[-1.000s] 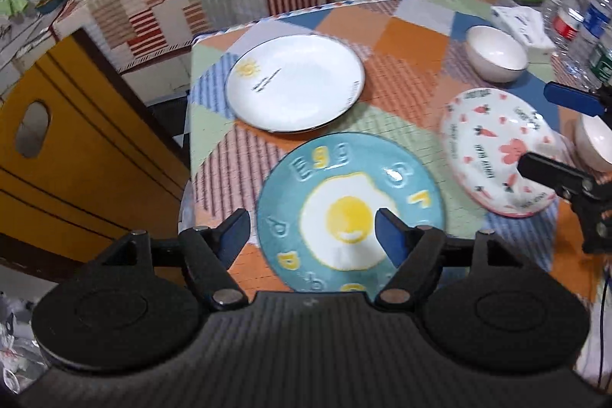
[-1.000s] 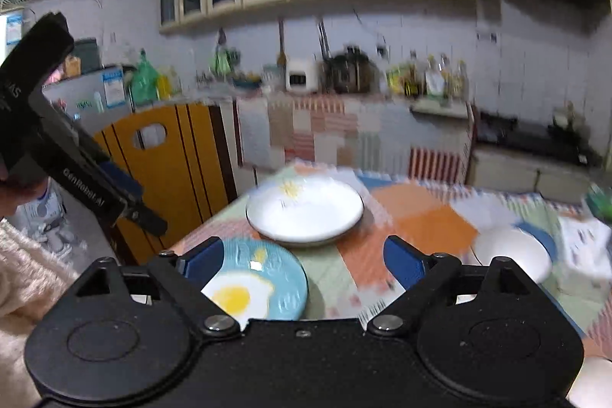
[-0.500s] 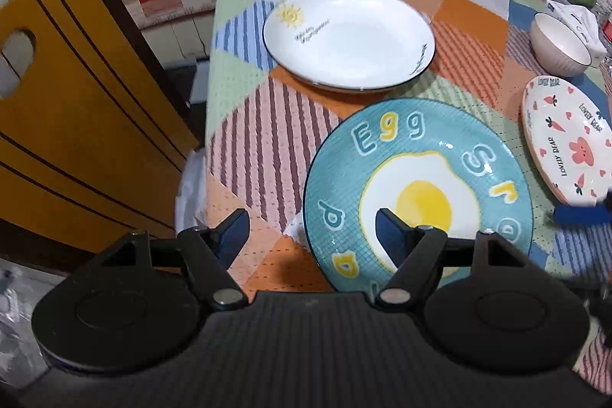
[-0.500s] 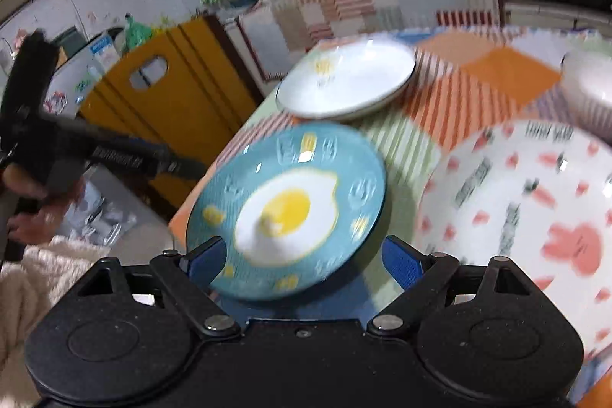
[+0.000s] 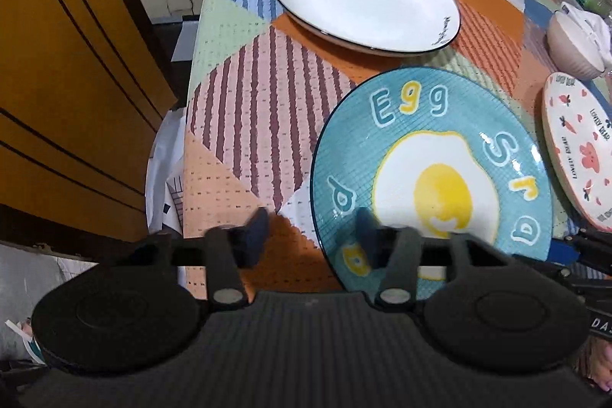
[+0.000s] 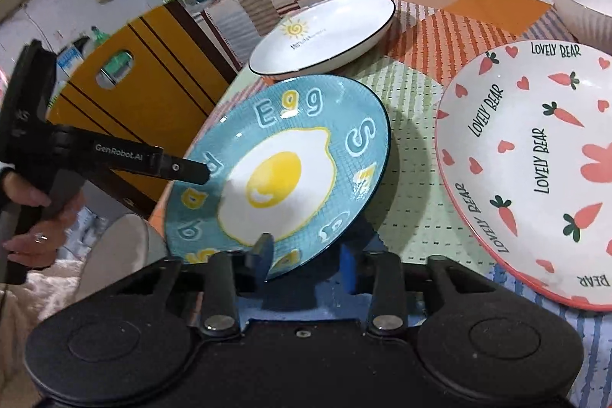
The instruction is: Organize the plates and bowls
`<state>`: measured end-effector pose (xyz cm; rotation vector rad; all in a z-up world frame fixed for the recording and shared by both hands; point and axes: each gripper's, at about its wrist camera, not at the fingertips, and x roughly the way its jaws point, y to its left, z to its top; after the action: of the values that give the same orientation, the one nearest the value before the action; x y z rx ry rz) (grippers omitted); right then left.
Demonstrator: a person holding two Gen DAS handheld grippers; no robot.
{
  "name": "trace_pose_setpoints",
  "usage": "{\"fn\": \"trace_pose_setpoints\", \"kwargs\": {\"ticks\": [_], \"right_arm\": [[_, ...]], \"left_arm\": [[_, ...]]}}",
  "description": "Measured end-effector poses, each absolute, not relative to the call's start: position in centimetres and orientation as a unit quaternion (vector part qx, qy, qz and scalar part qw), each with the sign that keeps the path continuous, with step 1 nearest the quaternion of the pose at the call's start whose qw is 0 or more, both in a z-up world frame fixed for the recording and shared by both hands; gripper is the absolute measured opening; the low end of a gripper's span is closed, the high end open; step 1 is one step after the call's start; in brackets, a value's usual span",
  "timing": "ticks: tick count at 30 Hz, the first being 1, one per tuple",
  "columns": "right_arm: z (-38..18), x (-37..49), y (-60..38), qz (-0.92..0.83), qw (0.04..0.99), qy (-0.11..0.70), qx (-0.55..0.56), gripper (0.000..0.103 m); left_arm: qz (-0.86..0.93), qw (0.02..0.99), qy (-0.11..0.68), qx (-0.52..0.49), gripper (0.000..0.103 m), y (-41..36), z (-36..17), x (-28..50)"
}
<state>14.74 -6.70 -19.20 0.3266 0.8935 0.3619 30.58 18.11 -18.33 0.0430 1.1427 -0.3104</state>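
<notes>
Our left tool point(image 5: 311, 236) is open over the blue egg plate's point(image 5: 432, 178) rim — our right tool point(image 6: 306, 260) is open too, maybe touching its near edge.

A blue plate point(image 6: 283, 171) painted with a fried egg is showing the word "Egg" along its far rim, with more scattered letters around it. Right of the blue plate, a white plate point(image 6: 535, 171) with carrots and hearts is repeating "LOVELY BEAR". The left hand-held gripper point(image 6: 199, 174) is displaying "GenRobot.AI" on its arm.
</notes>
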Motion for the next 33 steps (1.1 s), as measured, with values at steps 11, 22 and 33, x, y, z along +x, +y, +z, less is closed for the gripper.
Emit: {"fn": "trace_pose_setpoints", "kwargs": {"ticks": [11,22,33], "right_arm": [[-19.9,14.8,-8.3,0.163,0.869,0.419,0.207,0.027],[-18.7,14.6,-8.4,0.161,0.878,0.407,0.196,0.028],[-14.2,12.5,-13.5,0.152,0.901,0.367,0.176,0.027]], "left_arm": [[-0.159,0.83,0.535,-0.003,0.02,17.7,-18.4,30.4],[-0.149,0.864,0.482,0.013,0.021,16.2,-15.9,29.2],[-0.197,0.868,0.456,0.014,0.021,10.5,-10.7,26.5]]}}
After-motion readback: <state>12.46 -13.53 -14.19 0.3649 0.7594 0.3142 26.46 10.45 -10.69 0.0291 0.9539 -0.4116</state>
